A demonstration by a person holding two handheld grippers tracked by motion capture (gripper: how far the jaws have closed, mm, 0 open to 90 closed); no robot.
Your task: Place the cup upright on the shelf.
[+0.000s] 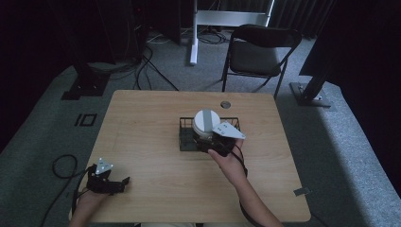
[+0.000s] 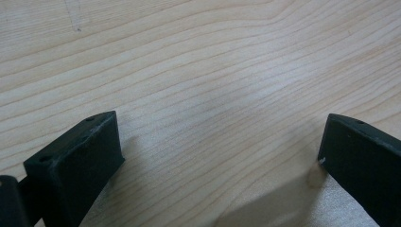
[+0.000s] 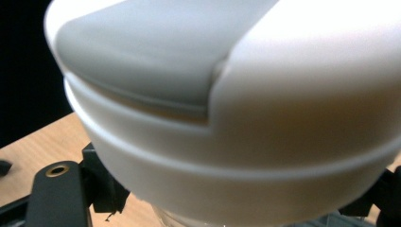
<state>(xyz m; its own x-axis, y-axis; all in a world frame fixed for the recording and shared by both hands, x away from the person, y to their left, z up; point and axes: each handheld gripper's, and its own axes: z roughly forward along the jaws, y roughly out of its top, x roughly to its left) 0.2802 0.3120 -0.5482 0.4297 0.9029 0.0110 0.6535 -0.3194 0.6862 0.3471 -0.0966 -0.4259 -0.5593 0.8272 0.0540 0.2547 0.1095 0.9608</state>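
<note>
Jaws of the right claw (image 1: pixel 213 142) sit at the white lidded container (image 1: pixel 206 124), which stands in the black wire basket (image 1: pixel 186 124) mid-tabletop; whether they clamp it I cannot tell. Best to grip squarely below the lid's rim and move straight. Left claw (image 1: pixel 124 181) rests wide, empty, on the tabletop (image 1: pixel 142 132).

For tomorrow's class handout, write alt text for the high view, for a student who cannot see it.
A person's right gripper reaches a white lidded container standing in a black wire basket near the middle of a wooden table. The left gripper rests open near the table's near left corner. A folding chair stands beyond the table in a dim room.
</note>
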